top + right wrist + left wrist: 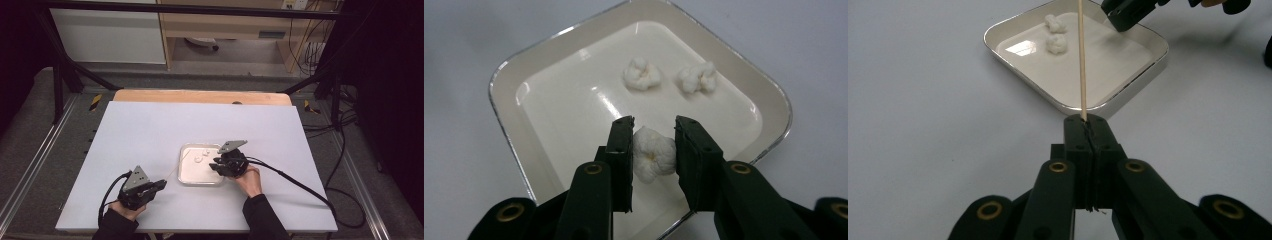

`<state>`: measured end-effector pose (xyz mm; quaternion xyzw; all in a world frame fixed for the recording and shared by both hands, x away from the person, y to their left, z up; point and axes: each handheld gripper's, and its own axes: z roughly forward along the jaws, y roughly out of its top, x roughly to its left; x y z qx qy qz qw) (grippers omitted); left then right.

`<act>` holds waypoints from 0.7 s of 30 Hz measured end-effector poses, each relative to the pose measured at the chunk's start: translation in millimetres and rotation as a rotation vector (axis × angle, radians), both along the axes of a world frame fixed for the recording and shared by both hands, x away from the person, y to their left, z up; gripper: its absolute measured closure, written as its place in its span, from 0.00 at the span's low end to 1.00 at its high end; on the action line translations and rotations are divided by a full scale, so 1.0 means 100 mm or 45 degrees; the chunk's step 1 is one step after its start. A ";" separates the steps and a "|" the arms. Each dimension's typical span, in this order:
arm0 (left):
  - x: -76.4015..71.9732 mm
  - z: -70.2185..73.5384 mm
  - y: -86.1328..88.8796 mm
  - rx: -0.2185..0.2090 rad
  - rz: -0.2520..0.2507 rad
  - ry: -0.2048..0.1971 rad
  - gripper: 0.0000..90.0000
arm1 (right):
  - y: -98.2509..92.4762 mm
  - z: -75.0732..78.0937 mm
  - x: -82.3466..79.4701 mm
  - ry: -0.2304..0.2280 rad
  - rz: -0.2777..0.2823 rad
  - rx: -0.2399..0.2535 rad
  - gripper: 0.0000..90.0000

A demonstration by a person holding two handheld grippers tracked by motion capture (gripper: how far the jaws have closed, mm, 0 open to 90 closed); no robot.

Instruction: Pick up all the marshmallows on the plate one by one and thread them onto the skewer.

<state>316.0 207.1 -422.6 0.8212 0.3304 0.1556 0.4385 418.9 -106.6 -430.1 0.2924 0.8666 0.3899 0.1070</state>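
**benchrat:** Jaws first, closest stuff. Left gripper (1087, 131) at the bottom of its own view has both jaws pressed flat together, pinching the end of a thin wooden skewer (1081, 60). That stick runs straight up the frame, over the near rim of the white tray (1128, 87).

**tk_mod:** And the other one?

**benchrat:** Right gripper (653, 150) sits bottom centre of its view, pads pinching a white fluffy ball (653, 154) from both sides, contact on each side, down inside the tray.

**tk_mod:** More of those in there?

**benchrat:** Yep, two more balls (642, 73) side by side further back, upper middle of that frame, just apart from each other.

**tk_mod:** Overall layout?

**benchrat:** High view: left one lower left on the pale table (150, 130), right one at the tray's right edge, tray mid-frame. Wooden strip along the table's far edge, shelving behind.
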 end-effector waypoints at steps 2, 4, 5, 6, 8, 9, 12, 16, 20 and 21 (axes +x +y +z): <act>-0.01 0.00 -0.01 -0.008 0.000 -0.001 0.98 | -0.03 0.07 -0.03 -0.011 0.012 0.035 0.77; -0.01 0.00 -0.02 -0.015 -0.002 0.000 0.98 | -0.05 0.14 -0.06 -0.015 0.019 0.073 0.77; -0.01 0.00 -0.03 -0.020 -0.003 -0.001 0.98 | -0.07 0.18 -0.08 -0.014 0.026 0.090 0.77; -0.02 0.00 -0.04 -0.025 -0.002 0.000 0.98 | -0.08 0.21 -0.10 -0.024 0.027 0.109 0.78; -0.02 0.00 -0.06 -0.034 -0.003 -0.003 0.98 | -0.10 0.26 -0.14 -0.028 0.039 0.149 0.78; -0.03 0.00 -0.07 -0.039 -0.002 -0.005 0.98 | -0.11 0.29 -0.16 -0.032 0.041 0.167 0.78; -0.04 0.01 -0.10 -0.053 -0.008 -0.015 0.98 | -0.16 0.36 -0.21 -0.037 0.044 0.232 0.78; -0.06 0.01 -0.16 -0.059 -0.016 -0.027 0.98 | -0.22 0.46 -0.26 -0.037 0.051 0.324 0.78; -0.08 0.01 -0.22 -0.067 -0.027 -0.036 0.98 | -0.26 0.54 -0.29 -0.043 0.051 0.389 0.78; -0.08 0.01 -0.23 -0.069 -0.031 -0.041 0.98 | -0.26 0.55 -0.30 -0.043 0.053 0.404 0.78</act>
